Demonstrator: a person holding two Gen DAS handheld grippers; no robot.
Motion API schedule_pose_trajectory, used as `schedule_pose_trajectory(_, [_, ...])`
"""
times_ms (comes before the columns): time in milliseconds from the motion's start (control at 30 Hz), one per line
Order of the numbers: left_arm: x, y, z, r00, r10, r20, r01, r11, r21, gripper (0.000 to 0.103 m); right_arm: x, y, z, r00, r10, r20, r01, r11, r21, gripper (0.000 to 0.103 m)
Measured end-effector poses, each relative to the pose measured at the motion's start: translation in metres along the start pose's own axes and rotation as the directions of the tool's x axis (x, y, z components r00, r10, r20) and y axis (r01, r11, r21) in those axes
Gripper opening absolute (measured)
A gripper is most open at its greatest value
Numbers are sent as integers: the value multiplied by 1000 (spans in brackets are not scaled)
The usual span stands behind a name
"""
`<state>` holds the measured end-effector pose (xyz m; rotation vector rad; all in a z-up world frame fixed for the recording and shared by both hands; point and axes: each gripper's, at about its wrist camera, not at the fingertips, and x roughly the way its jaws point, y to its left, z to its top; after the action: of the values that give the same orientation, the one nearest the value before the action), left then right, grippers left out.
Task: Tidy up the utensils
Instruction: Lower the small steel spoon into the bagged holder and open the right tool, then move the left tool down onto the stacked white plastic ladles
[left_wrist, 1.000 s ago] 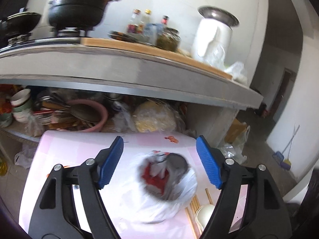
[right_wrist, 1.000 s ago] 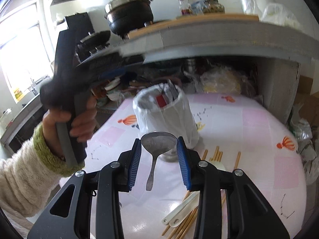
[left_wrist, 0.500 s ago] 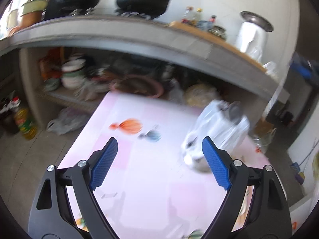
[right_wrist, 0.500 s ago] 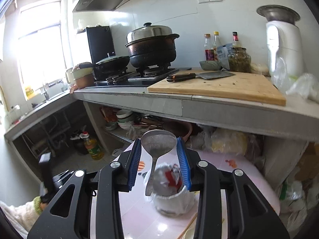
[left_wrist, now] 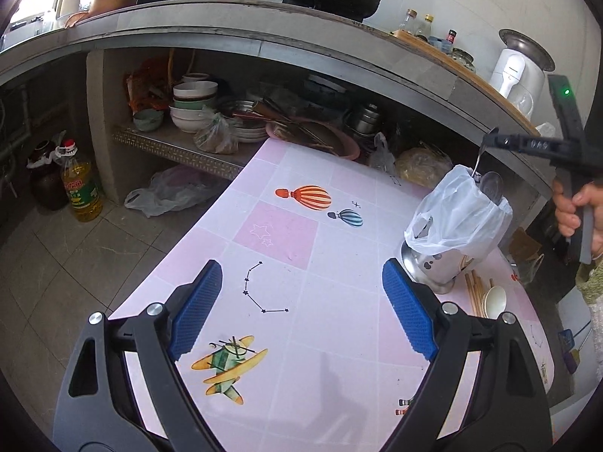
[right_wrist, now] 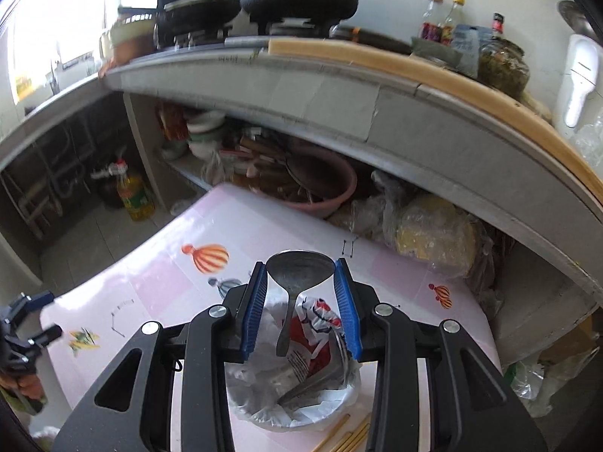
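Your right gripper (right_wrist: 300, 303) pinches the metal spoon (right_wrist: 297, 277) by its bowl, handle hanging over the bag-lined holder (right_wrist: 294, 384) at frame centre. Only the left view shows the left gripper (left_wrist: 301, 307), fingers spread empty, and chopsticks (left_wrist: 475, 293) lower right on the tabletop (left_wrist: 301, 248).

Daylight floods in from a window (right_wrist: 49, 37) at the far left, blown out to white glare. The shelf (left_wrist: 181, 150) under the counter (right_wrist: 320, 86) lies in dim shadow. Fisheye bending curves the counter, corners go black, and the right wrist view is slightly blurred.

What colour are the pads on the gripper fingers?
Blue, ribbed pads on black fingers; clearest in the left wrist view.
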<state>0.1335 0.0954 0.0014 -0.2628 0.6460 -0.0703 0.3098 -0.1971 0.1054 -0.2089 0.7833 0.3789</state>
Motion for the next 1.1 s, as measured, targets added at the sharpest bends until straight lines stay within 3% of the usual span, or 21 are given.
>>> schedule_pose_trajectory(367, [6, -7, -2, 1000, -22, -10, 22, 1000, 4, 83, 30, 12, -21, 992, -20, -121, 9, 996, -87, 36])
schedule_pose_trajectory(633, [4, -11, -1, 1000, -28, -5, 28, 1000, 7, 83, 42, 19, -25, 986, -25, -164, 4, 992, -127, 36])
schedule_pose_trajectory(933, [3, -12, -1, 1000, -26, -2, 26, 1000, 10, 83, 40, 23, -24, 986, -20, -167, -4, 989, -144, 37])
schedule_pose_trajectory(1100, [1, -15, -3, 1000, -30, 0, 30, 999, 16, 83, 22, 19, -21, 993, 8, -119, -22, 993, -112, 39])
